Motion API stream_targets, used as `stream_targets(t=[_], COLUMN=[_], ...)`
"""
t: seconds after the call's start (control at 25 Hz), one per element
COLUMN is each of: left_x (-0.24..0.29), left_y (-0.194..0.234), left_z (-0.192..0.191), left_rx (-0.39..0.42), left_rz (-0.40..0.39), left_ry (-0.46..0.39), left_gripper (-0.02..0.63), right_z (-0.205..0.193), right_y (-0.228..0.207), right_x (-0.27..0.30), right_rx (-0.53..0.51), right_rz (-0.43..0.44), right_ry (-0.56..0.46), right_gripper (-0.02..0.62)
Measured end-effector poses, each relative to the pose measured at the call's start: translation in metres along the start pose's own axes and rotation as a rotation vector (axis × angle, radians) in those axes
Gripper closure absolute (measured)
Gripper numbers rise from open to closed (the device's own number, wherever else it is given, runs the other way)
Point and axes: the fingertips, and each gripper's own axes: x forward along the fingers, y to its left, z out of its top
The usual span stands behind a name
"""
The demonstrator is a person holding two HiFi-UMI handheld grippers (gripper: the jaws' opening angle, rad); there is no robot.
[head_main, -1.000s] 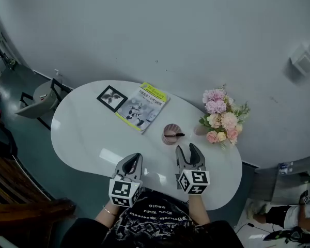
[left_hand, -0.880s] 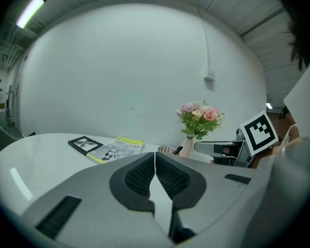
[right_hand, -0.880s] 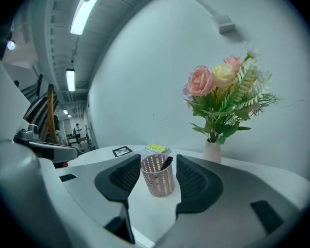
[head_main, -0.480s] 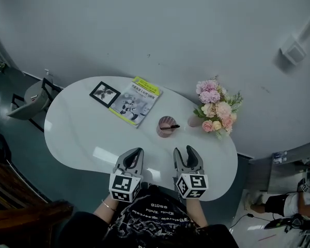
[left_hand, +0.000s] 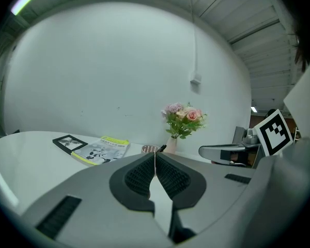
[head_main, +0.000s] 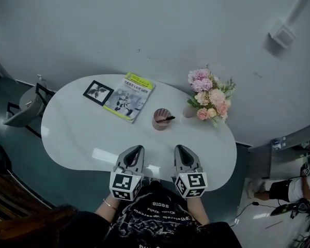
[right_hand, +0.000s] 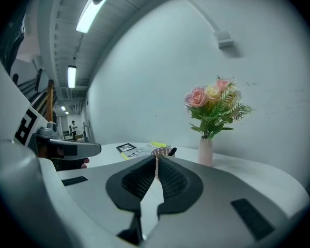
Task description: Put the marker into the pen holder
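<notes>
A pink mesh pen holder (head_main: 159, 120) stands mid-table, and a black marker (head_main: 166, 119) rests in it, leaning over its right rim. Both also show far ahead in the left gripper view, as holder (left_hand: 149, 149) and marker (left_hand: 161, 148), and in the right gripper view, as holder (right_hand: 159, 152) and marker (right_hand: 172, 151). My left gripper (head_main: 136, 150) hovers at the table's near edge, shut and empty, pads together (left_hand: 155, 155). My right gripper (head_main: 181, 149) is beside it; its jaws are closing, tips meeting (right_hand: 156, 157), with nothing between them.
On the white oval table (head_main: 77, 133) lie a yellow-edged booklet (head_main: 128, 96) and a black picture frame (head_main: 98, 92) at the back left. A vase of pink flowers (head_main: 206, 96) stands right of the holder. A chair (head_main: 23, 110) sits off the table's left end.
The right gripper's jaws, spread apart before, have come together. Both grippers stay at the near edge. The head view has shifted, so the table appears slightly further left.
</notes>
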Motion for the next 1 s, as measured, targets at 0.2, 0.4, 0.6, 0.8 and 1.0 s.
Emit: stream_targets(t=[0.2, 0.4, 0.6, 0.8, 1.0], left_x=[-0.004, -0.008, -0.013, -0.017, -0.019], left_y=[-0.002, -0.001, -0.003, -0.004, -0.003], left_z=[-0.002, -0.003, -0.005, -0.004, -0.009], left_rx=[-0.001, 0.001, 0.008, 0.012, 0.011], left_rz=[-0.008, -0.011, -0.014, -0.017, -0.016], left_ry=[-0.001, -0.009, -0.013, -0.008, -0.005], left_gripper=[0.580, 0.580, 0.580, 0.580, 0.580], right_z=[-0.002, -0.005, -0.007, -0.008, -0.012], right_y=[0.004, 0.009, 0.011, 0.012, 0.014], right_x=[-0.005, -0.008, -0.013, -0.015, -0.015], right_rx=[-0.024, -0.040, -0.051, -0.056, -0.068], right_rz=[-0.020, -0.024, -0.042, -0.049, -0.043], right_ry=[0.001, 0.001, 0.007, 0.011, 0.016], right_gripper=[0.566, 0.568, 0.568, 0.568, 0.568])
